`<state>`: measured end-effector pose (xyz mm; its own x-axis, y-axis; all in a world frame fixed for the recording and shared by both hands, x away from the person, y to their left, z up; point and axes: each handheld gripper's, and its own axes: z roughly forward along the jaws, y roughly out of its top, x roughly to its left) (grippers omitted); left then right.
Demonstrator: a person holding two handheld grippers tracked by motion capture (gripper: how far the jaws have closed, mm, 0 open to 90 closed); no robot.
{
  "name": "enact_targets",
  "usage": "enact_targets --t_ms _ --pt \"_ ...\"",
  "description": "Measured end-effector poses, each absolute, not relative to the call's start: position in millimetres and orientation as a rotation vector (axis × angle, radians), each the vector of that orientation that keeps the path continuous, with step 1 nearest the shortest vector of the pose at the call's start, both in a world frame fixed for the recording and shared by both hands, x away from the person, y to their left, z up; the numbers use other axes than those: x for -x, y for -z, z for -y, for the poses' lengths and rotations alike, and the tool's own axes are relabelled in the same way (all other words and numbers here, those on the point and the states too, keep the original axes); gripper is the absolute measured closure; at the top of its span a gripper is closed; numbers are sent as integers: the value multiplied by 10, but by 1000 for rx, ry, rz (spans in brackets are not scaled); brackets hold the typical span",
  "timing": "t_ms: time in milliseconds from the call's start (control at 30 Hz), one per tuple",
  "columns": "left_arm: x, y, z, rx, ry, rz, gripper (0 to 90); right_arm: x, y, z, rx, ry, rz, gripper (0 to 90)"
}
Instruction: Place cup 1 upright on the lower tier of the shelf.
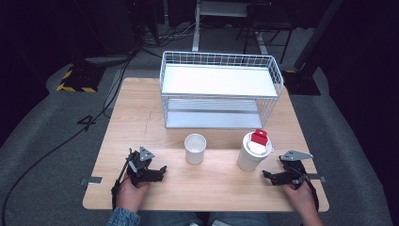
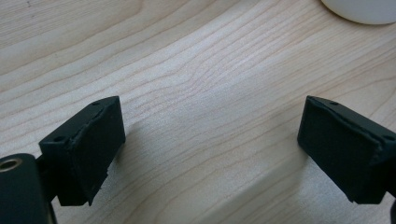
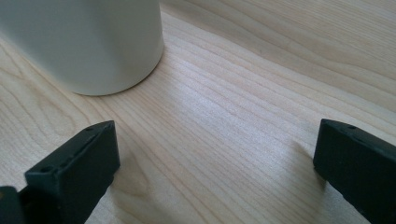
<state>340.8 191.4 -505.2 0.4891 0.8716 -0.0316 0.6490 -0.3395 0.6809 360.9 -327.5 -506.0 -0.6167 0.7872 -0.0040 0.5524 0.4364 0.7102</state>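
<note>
**Both claws spread and resting near two cups**

Landmark for all places: the wire rack (image 1: 221, 89) standing at the far side of the desk (image 1: 141, 113).

The small white cup (image 1: 195, 148) is standing upright just in front of the rack's front edge, mouth facing up, long axis vertical. The tall white cup (image 1: 253, 151) is standing upright to the small cup's right, also in front of the rack, long axis vertical; a red and white item (image 1: 259, 137) is sitting on its lid, and its form cannot be told. No writing or brand is readable on either cup, the rack, or the claws.

The left claw (image 1: 157, 173) is lying nearer the person than the small cup, well in front of the rack's left end, pointing toward the desk's middle. Its jaws are standing spread with nothing between them. The right claw (image 1: 269, 176) is lying in front of the rack's right end, just beside the tall cup, pointing leftward. Its jaws are likewise spread and holding nothing.

The high view is giving the rack, both cups and both hands together. The left claw's view (image 2: 210, 135) is showing bare wood grain between the jaws and the base of a white cup at top right. The right claw's view (image 3: 215, 163) is showing the tall cup's (image 3: 88, 42) lower wall close up, standing apart from the jaws.
</note>
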Motion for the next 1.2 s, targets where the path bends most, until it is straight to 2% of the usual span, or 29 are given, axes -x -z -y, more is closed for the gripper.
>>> enact_targets --t_ms 500,733,1200 --pt "-3397 5047 -1923 -2098 -462 -1261 82 -3602 5061 3274 -1156 -981 -2351 6" --pt "-3379 5007 -1947 -2082 -432 -1259 117 -3603 5060 3275 -1158 -979 -2348 7" --pt "-3217 4712 -1692 -2052 -406 -1077 111 -3604 5061 3272 -1162 -978 -2345 7"
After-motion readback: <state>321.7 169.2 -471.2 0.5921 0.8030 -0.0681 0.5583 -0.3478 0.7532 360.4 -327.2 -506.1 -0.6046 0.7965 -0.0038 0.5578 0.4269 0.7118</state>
